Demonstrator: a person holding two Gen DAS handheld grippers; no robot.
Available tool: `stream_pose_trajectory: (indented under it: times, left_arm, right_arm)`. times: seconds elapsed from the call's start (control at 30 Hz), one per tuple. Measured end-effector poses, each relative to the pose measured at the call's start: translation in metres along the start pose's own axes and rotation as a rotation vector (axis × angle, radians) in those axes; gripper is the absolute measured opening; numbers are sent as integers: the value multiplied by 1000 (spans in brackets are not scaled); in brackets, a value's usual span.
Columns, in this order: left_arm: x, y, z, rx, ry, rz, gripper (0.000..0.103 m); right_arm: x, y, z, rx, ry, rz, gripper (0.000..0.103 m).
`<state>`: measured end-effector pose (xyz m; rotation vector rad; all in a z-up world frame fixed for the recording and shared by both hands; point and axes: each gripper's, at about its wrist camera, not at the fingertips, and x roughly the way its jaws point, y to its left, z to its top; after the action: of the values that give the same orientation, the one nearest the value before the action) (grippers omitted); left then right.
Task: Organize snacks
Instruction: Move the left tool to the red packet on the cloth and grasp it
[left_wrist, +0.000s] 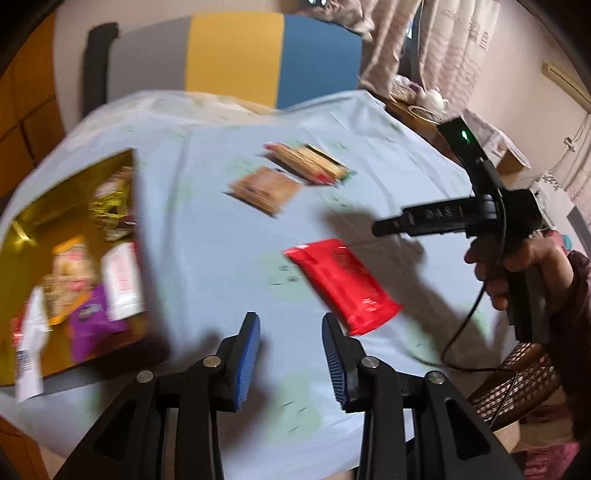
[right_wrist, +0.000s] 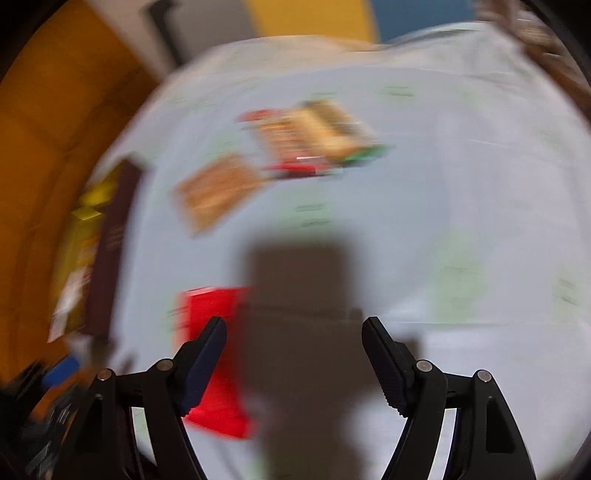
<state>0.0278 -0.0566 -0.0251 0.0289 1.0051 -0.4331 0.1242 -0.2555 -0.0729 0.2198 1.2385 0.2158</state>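
A red snack packet (left_wrist: 343, 288) lies on the pale blue tablecloth (left_wrist: 207, 258). My left gripper (left_wrist: 290, 325) hovers open just short of it, with nothing between the blue pads. In the right wrist view my right gripper (right_wrist: 294, 326) is open wide above the cloth. Its left finger (right_wrist: 207, 354) overlaps the same red packet (right_wrist: 221, 410), which is not between the jaws. A brown packet (left_wrist: 264, 190) and a small pile of packets (left_wrist: 310, 162) lie farther back. A gold box (left_wrist: 44, 214) at the left holds several snacks.
A person's hand (left_wrist: 517, 266) holds the right gripper's handle at the right, and a black cable hangs from it. A chair with a grey, yellow and blue back (left_wrist: 236, 55) stands behind the table. A wicker seat (left_wrist: 517, 387) sits beyond the right edge.
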Motion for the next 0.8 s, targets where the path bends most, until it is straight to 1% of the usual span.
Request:
stream_pose_trajectory:
  times: [0.07,0.13,0.2,0.3,0.4,0.47,0.5,0.57,0.63,0.7,0.8]
  left_arm:
    - [17,-10,6,-8,34,-17,40]
    - [28,-16,11,-27,51,-36,46]
    - [49,-21,18,-63,109,-45,71]
    - [67,-28,25,-100,127,-32,73]
    - [84,-36,31,-100,153,22,76]
    - [93,-42,34,-98,166,31,76]
    - [97,-45,35,-87,166,42,79]
    - [101,-53,35,-46,157,91,79]
    - [103,-58,32,-7,142,120,77]
    - [100,-55,28,29,116,125,64]
    - [90,-41,23,46,93,88,53]
  right_arm:
    - [-5,-6,4,37,-28,-42,76]
    - [-11,-10,6,69,-59,-61,76]
    - [-12,-16,9,103,-60,-74,76]
    - [-13,-25,10,148,-48,-70,76]
    - [-15,-30,9,164,-49,-62,76]
    - [-19,-34,7,170,-57,-52,76]
    - [-21,-35,8,171,-66,-49,76]
    - [-27,-40,8,171,-77,-47,77]
    - [-29,-40,10,176,-81,-43,77]
    - [-31,-40,10,175,-85,-43,77]
    - [-29,-41,10,174,-80,-46,77]
